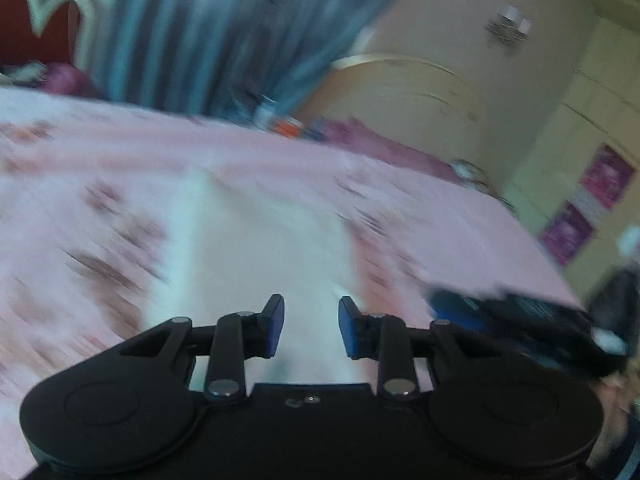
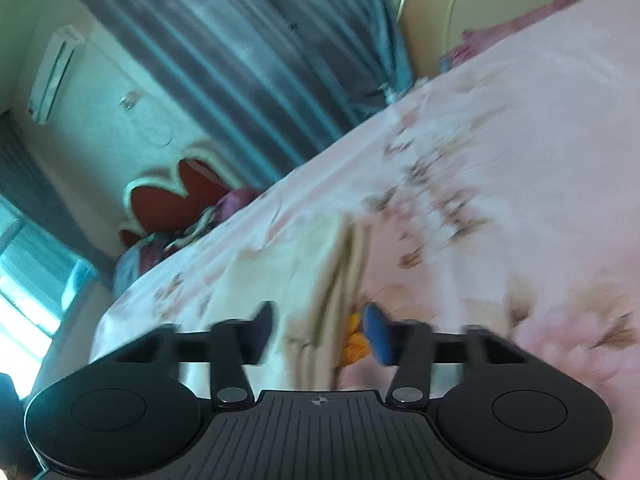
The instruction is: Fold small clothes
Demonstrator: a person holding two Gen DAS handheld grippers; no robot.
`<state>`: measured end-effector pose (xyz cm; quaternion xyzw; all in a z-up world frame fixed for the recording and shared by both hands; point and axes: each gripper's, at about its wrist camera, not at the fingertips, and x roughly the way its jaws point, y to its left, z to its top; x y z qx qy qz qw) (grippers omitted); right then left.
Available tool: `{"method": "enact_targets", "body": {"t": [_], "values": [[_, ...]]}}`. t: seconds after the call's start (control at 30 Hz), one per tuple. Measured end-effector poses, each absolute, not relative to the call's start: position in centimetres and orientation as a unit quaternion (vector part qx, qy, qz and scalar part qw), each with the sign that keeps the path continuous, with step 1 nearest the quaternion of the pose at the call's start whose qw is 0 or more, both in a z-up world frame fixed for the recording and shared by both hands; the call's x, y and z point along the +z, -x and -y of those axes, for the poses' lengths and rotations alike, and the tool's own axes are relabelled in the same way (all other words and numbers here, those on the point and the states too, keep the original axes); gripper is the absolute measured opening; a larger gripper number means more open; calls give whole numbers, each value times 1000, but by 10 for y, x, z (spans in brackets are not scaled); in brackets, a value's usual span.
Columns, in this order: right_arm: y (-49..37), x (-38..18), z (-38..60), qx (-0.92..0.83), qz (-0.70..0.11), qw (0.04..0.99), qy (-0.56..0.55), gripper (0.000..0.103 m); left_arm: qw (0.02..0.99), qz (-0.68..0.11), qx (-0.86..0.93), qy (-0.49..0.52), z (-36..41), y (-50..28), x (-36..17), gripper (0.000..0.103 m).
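A pale cream garment point(image 1: 256, 240) lies flat on the pink floral bedspread point(image 1: 80, 160); the picture is motion-blurred. My left gripper point(image 1: 311, 312) hovers over its near end, open, with nothing between the blue pads. A blurred black-and-blue shape point(image 1: 520, 316) sits low at the right, above the bed's edge. In the right wrist view the same garment point(image 2: 280, 264) shows layered folded edges and an orange patch point(image 2: 356, 340) near one corner. My right gripper point(image 2: 320, 316) is open above that edge, its pads apart and not pressing the cloth.
Blue-grey curtains point(image 1: 208, 32) hang behind the bed. A red-and-cream headboard point(image 2: 180, 188) with purple bedding point(image 2: 236, 200) stands at one end, and a cream footboard point(image 1: 400, 88) and wardrobe doors point(image 1: 580, 140) at the other. The bedspread point(image 2: 520, 160) spreads wide around the garment.
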<state>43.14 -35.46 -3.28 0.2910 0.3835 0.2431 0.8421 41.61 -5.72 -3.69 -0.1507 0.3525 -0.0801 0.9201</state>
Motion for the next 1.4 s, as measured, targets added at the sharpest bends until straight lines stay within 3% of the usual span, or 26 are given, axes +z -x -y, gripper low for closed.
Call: {"method": "enact_targets", "body": {"t": [0.23,0.67,0.7,0.73,0.93,1.1,1.13,1.17,1.2,1.33,1.4], "values": [[-449,-57,305,265,-432,818,-271,43,902,-391,-43,178,-7,-461,-74,26],[-466,-61,262,241,-453,833,-206,42,878,-429,-82,198,-18,-464,-109,25],[-467,-60,256,242,-453,837,-191,16,877,-430,-82,198,-19,-465,-109,25],[-468,-60,251,242,-455,839,-175,13,877,-430,-84,199,-18,-464,-109,25],[-461,-35,263,235,-447,851,-144,11,875,-420,-131,202,-3,-456,-93,24],[-470,-62,268,233,-476,832,-163,12,874,-441,-121,164,5,-458,-99,26],[-468,-56,273,228,-469,838,-163,15,879,-432,-119,164,1,-458,-94,26],[-465,-49,278,212,-458,849,-154,33,888,-414,-113,163,-6,-456,-85,30],[-460,-40,284,198,-437,866,-140,40,896,-399,-107,161,-11,-456,-78,30],[-468,-23,289,208,-398,884,-130,40,909,-364,-133,154,-13,-479,-63,30],[-482,-26,273,229,-397,882,-106,22,906,-363,-157,151,-2,-500,-68,29]]}}
